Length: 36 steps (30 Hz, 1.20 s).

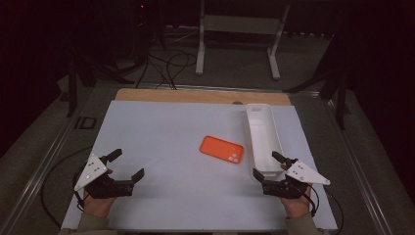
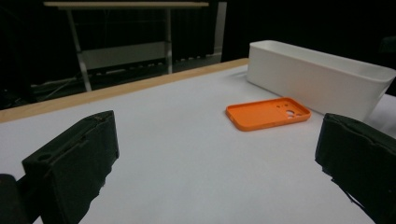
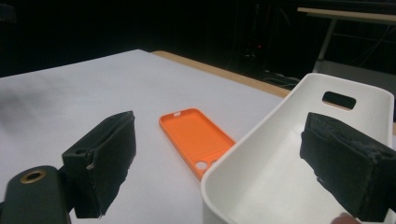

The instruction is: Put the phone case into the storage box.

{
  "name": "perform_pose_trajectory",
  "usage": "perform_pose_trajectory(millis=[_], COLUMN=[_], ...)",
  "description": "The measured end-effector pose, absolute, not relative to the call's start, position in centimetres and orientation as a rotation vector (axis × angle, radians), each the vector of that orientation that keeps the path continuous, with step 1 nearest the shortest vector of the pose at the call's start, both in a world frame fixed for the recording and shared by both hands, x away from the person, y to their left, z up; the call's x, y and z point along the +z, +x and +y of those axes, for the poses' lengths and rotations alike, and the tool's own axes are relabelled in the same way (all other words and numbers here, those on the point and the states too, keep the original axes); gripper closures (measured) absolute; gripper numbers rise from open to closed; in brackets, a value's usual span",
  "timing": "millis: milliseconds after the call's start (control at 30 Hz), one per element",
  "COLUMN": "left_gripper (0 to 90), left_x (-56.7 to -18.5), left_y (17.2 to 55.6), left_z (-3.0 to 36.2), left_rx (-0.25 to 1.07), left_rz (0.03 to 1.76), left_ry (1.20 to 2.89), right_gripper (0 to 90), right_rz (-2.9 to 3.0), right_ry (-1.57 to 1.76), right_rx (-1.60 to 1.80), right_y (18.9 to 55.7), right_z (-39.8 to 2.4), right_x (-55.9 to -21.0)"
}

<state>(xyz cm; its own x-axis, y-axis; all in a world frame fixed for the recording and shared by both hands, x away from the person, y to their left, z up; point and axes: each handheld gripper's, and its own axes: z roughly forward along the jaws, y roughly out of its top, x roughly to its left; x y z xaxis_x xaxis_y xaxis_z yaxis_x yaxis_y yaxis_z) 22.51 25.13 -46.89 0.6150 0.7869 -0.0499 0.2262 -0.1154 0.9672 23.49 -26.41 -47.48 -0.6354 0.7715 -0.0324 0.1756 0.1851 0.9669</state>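
left tool [image 1: 128, 164] released, empty | right tool [image 1: 268, 165] released – straddling the near end of the long white plastic bin [image 1: 263, 139] | flat orange phone case [image 1: 221, 149] mid-bench, left of bin – reachable by both

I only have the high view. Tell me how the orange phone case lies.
Observer: The orange phone case lies hollow side up, its raised rim showing in both gripper views.
Operator: Report the white bin's inside.
Observer: The white bin looks empty, and its far end wall has a handle slot.
Operator: Check the right tongs.
Observer: The right tongs are open, straddling the bin's near corner, with nothing gripped.
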Motion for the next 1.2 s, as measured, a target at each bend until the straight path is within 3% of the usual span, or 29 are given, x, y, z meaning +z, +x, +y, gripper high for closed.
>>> perform_pose_trajectory(millis=[600,1200], left_gripper=[1.3,3.7], left_x=[-46.3,-44.8], left_y=[22.4,23.9], left_z=[24.9,22.6], left_rx=[0.615,0.552], left_rz=[0.858,0.792], left_ry=[1.658,1.74], right_gripper=[10.5,10.5], right_rz=[1.936,1.921], right_ry=[0.903,0.91], right_rx=[1.448,1.444], right_y=[23.4,23.5], right_z=[-26.3,-26.3], right_x=[-47.5,-47.5])
